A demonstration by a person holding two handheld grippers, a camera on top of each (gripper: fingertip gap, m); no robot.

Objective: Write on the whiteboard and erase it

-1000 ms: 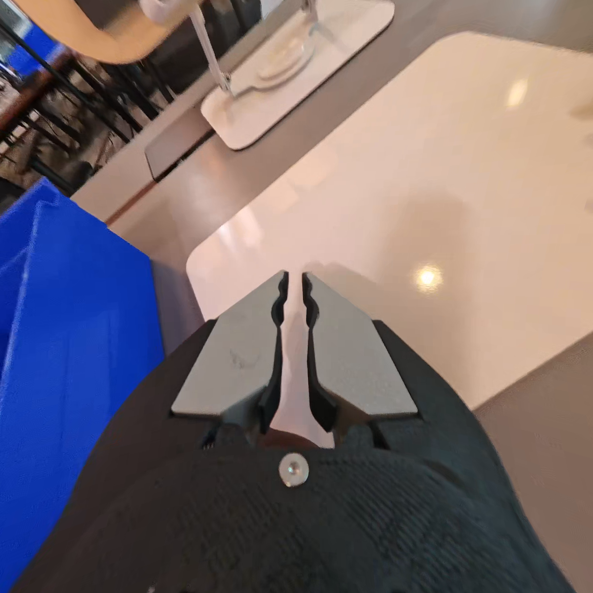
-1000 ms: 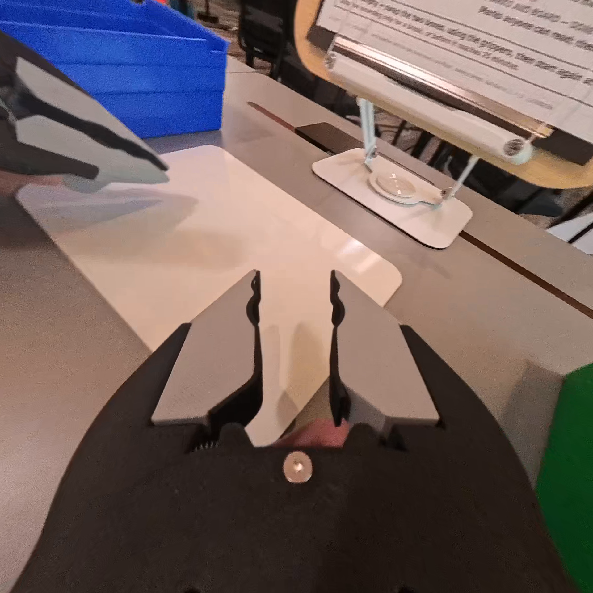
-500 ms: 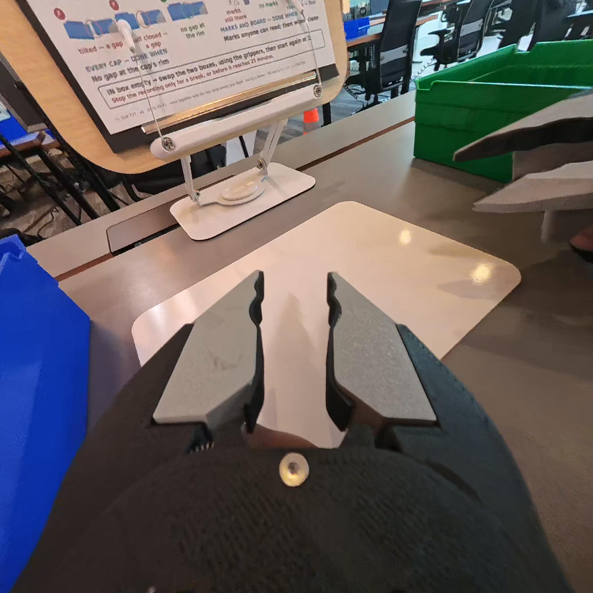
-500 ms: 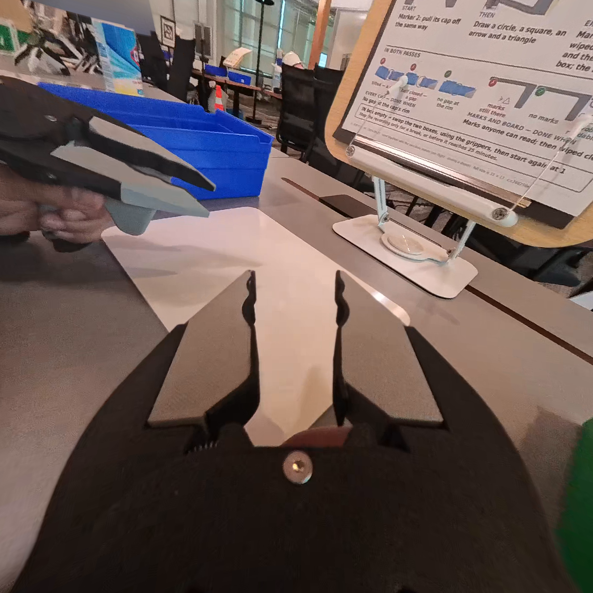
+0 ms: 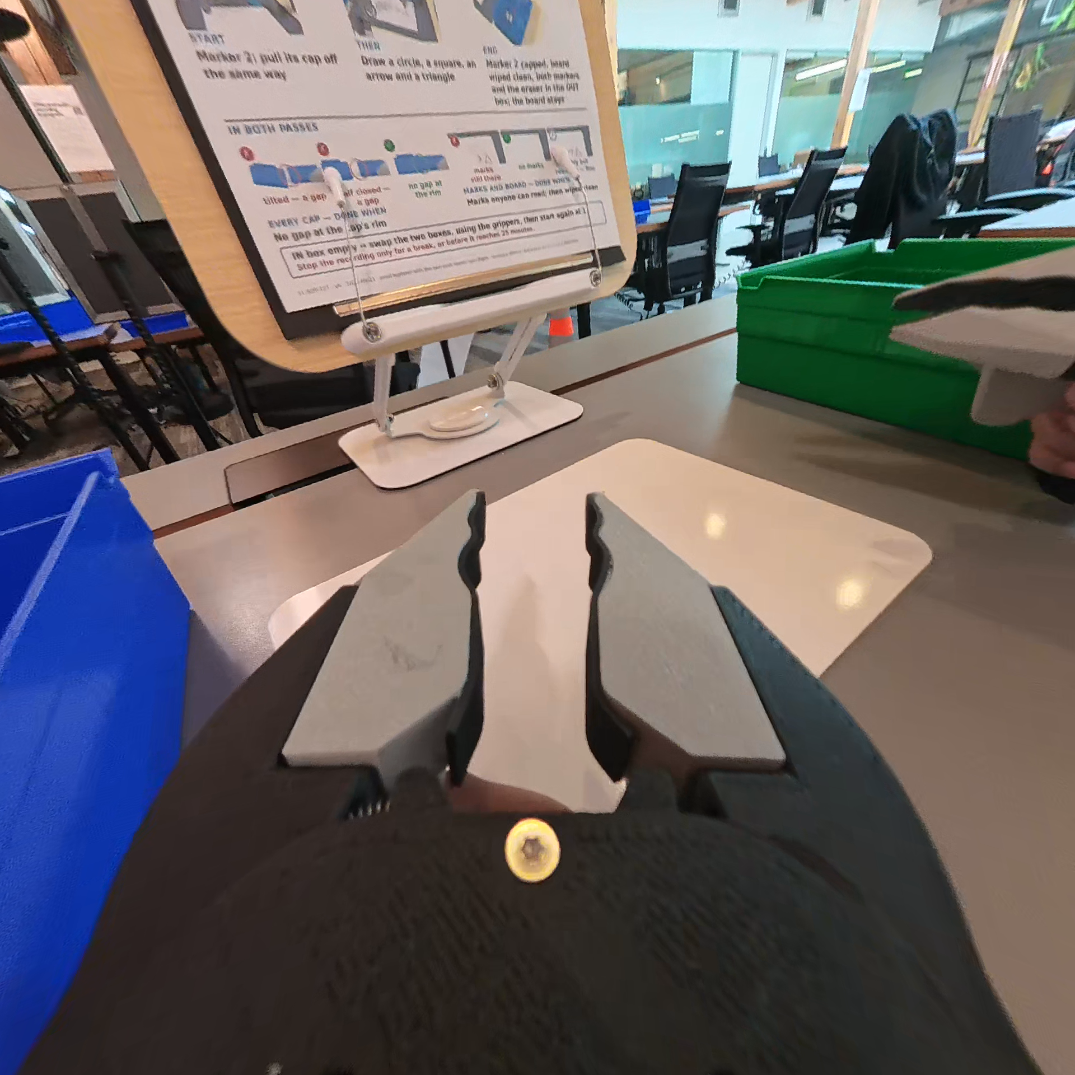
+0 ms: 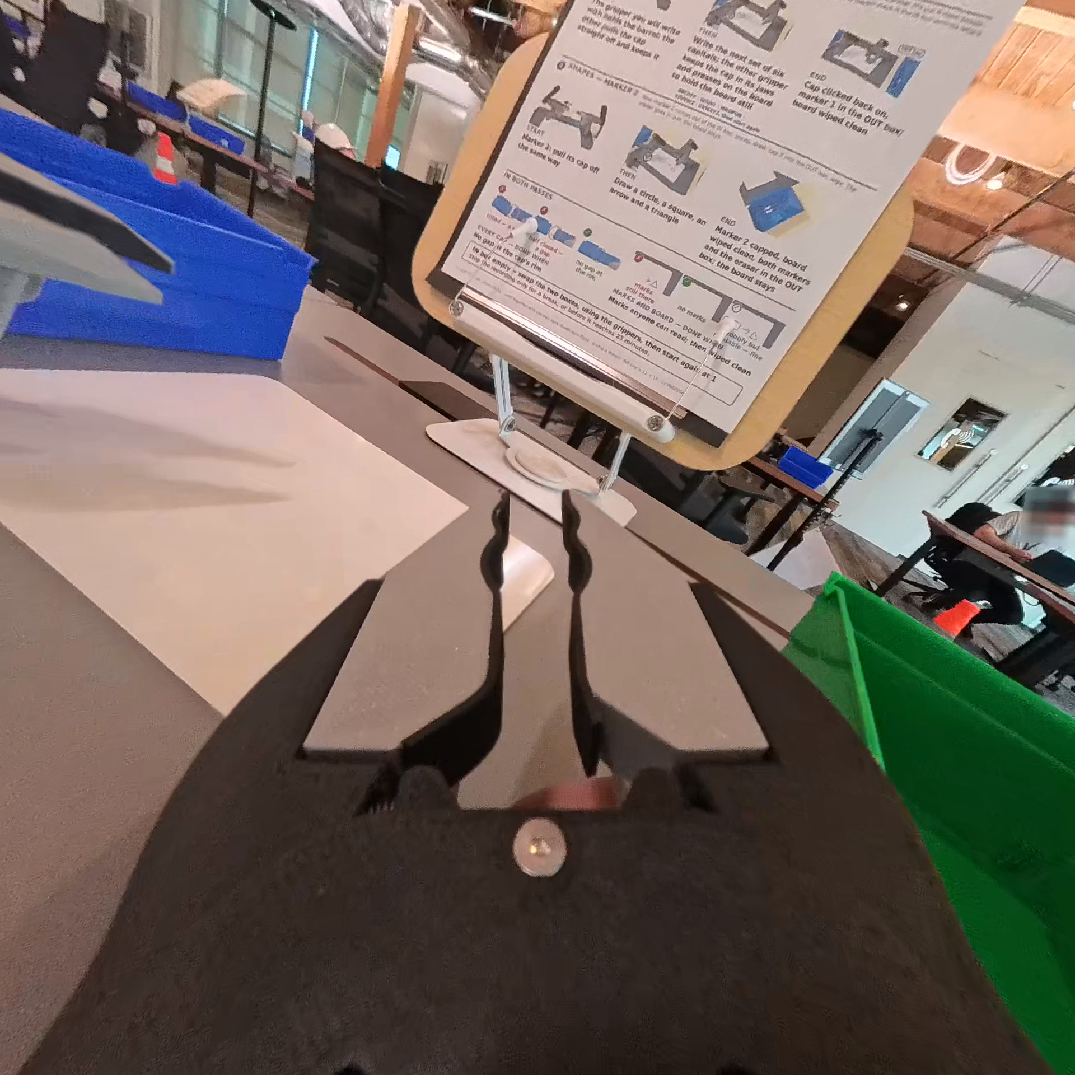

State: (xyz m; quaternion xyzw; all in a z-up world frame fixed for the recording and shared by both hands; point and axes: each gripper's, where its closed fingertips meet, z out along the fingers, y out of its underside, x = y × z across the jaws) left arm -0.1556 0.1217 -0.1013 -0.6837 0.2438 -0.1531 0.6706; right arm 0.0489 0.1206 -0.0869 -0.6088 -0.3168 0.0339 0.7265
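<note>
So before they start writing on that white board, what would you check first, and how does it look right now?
1. Whiteboard lies flat on the table: ok.
2. Board surface free of marks: ok.
3. Left tool empty, fingers apart: ok.
4. Right tool empty, narrow gap: ok.
5. Marker ready to grab: cannot tell, none in view.
6. Blue bin and green bin sit off the board: ok.

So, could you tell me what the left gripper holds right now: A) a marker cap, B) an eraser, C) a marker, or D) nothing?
D: the left gripper is open with only the bare whiteboard showing between its fingers, and no marker, cap or eraser is in sight.
</note>
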